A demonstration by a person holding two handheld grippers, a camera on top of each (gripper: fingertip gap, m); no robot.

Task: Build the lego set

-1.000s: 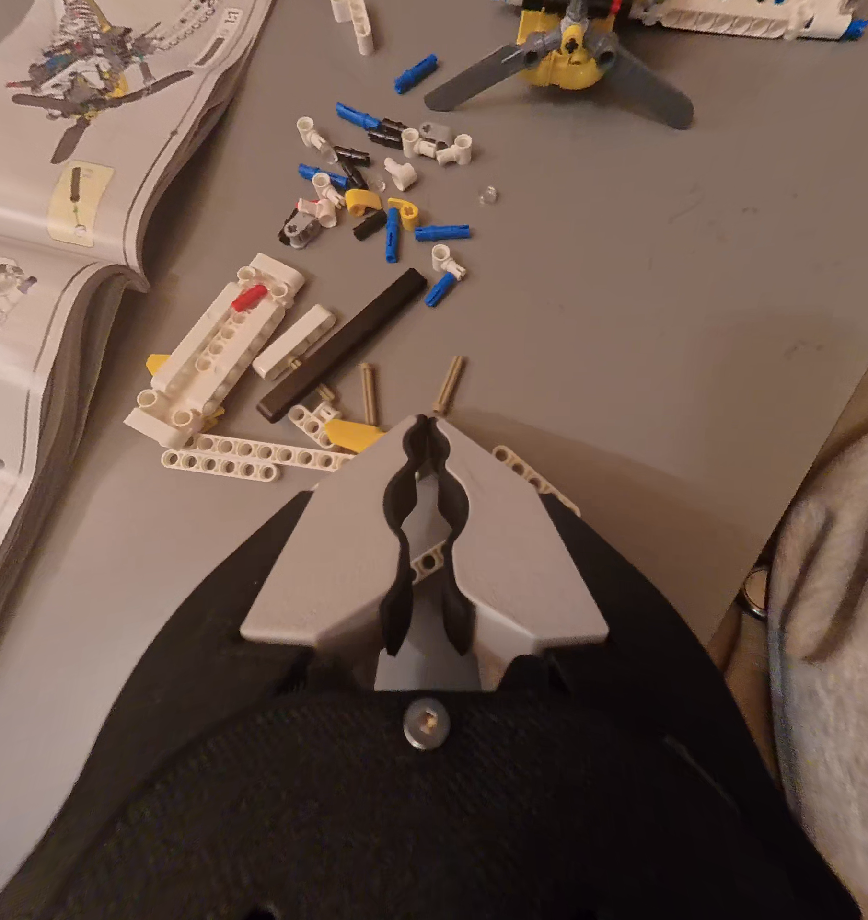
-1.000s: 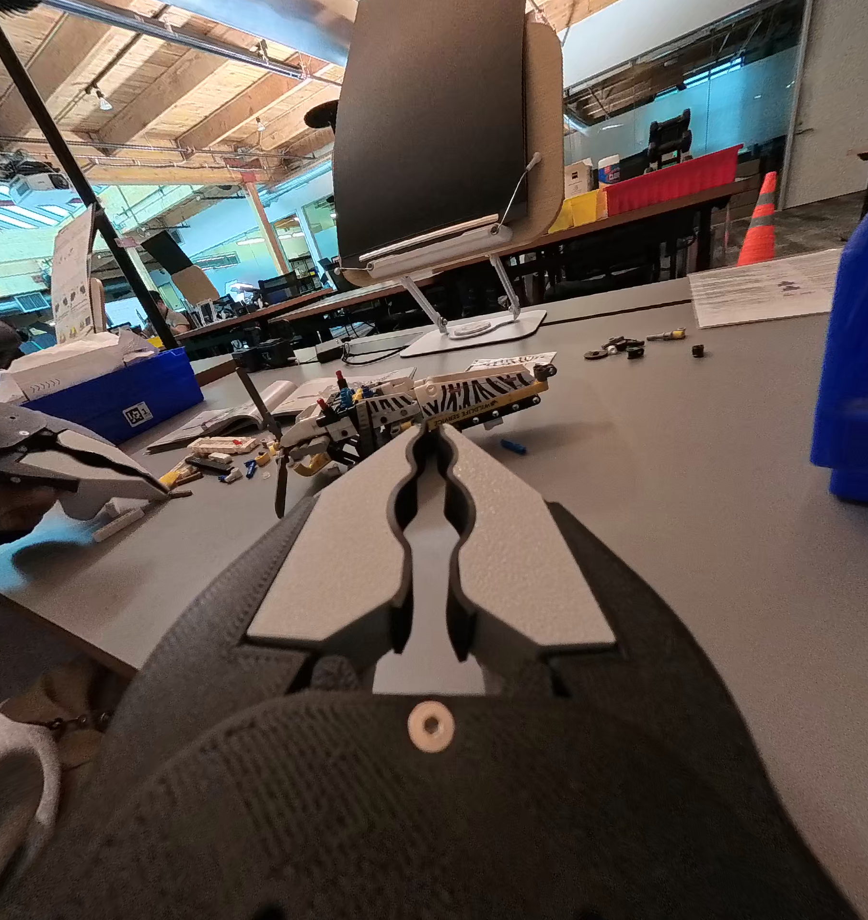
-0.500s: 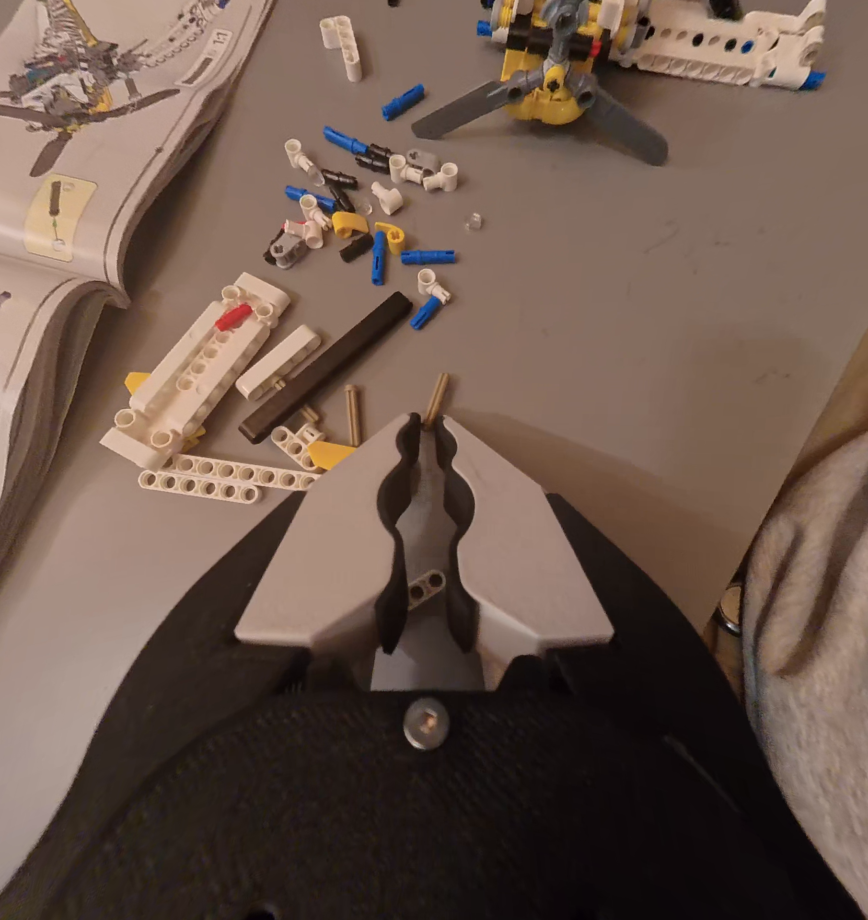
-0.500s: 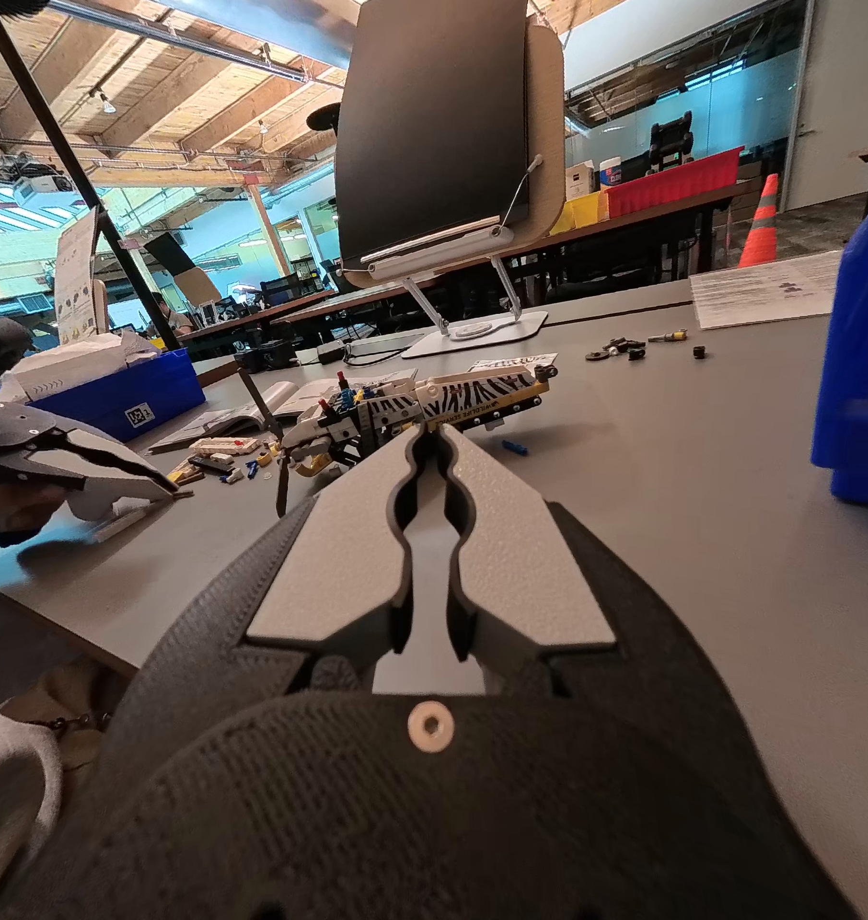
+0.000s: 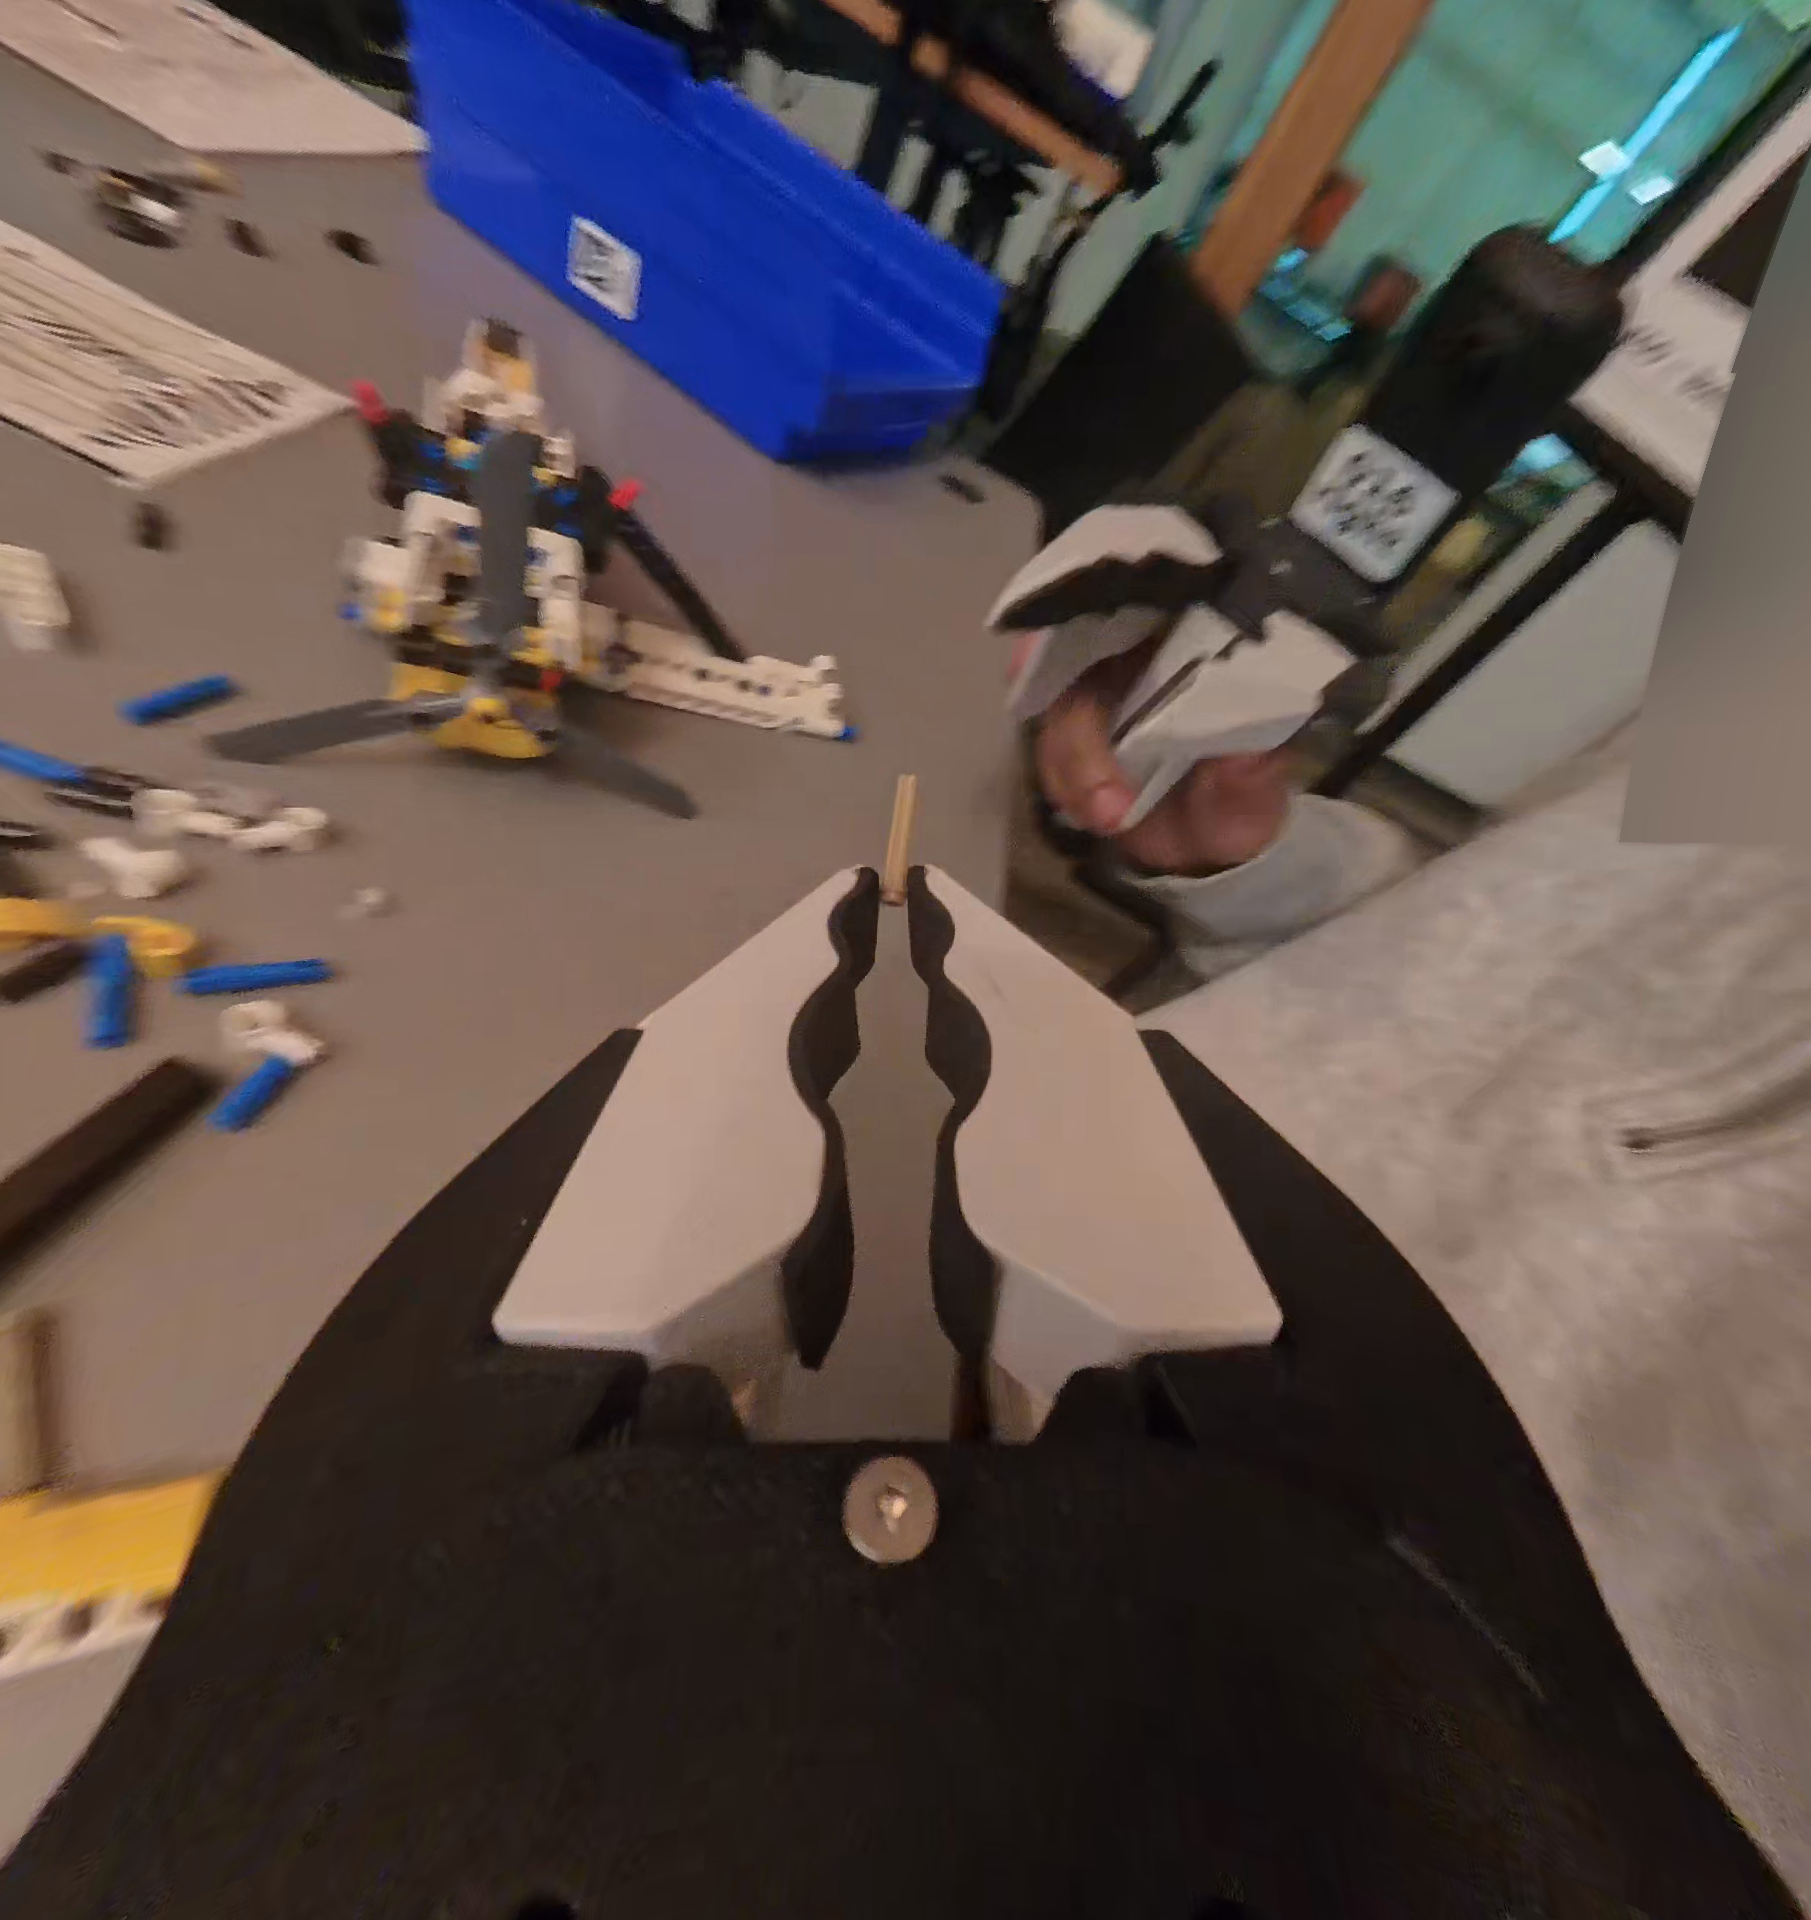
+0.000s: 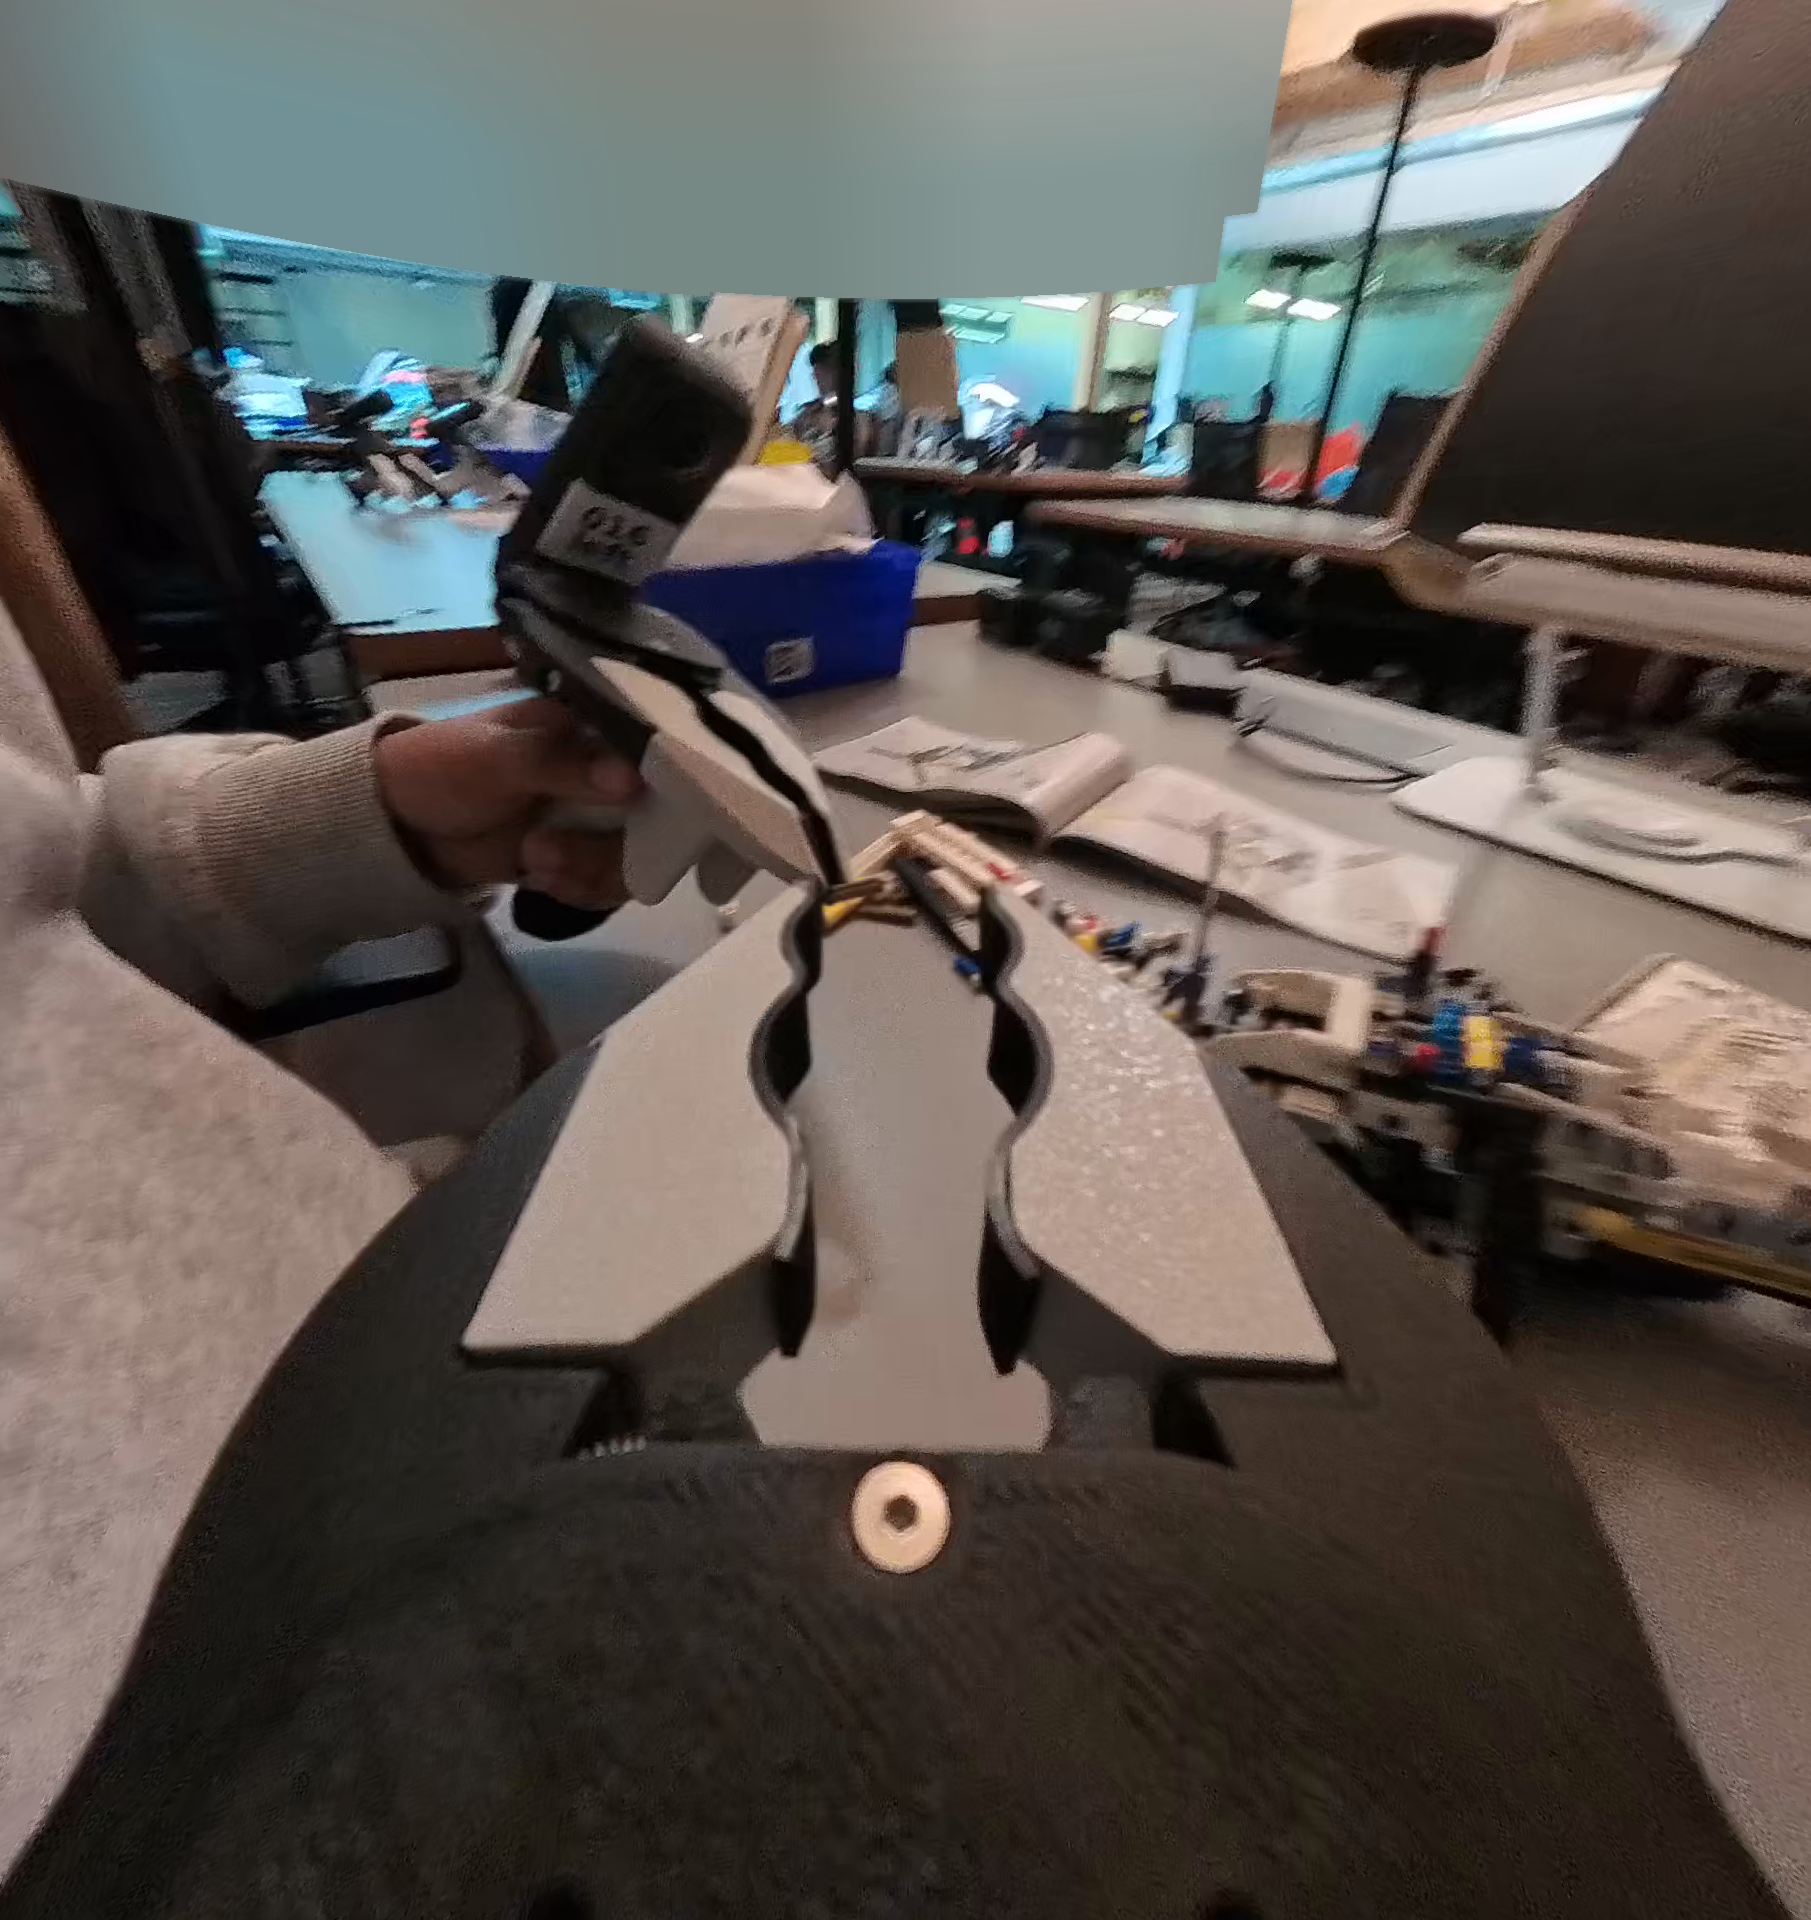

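Note:
My left gripper (image 5: 888, 883) is shut on a short tan axle (image 5: 899, 831), which sticks out past its tips and is lifted above the grey table (image 5: 839, 582). The part-built white, yellow and blue plane model (image 5: 485, 582) stands beyond it to the left. My right gripper (image 6: 901, 914) is open and empty in the air. It faces the left gripper (image 6: 714, 769), whose tips are just off its left fingertip. The right gripper also shows in the left wrist view (image 5: 1119, 644), held in a hand off the table's right edge. The model shows at the right in the right wrist view (image 6: 1452, 1091).
Loose blue, white, yellow and black pieces (image 5: 153, 935) lie to the left of the left gripper. A blue bin (image 5: 693, 260) stands behind the model. An open instruction booklet (image 6: 984, 769) lies further back. The person's grey sleeve (image 6: 205, 852) is at the left. Tip to tip, the grippers are about 7 centimeters apart.
My left gripper has closed on the tan axle, lifted it off the table and tilted up and rightwards. My right gripper has opened and swung left to face it.

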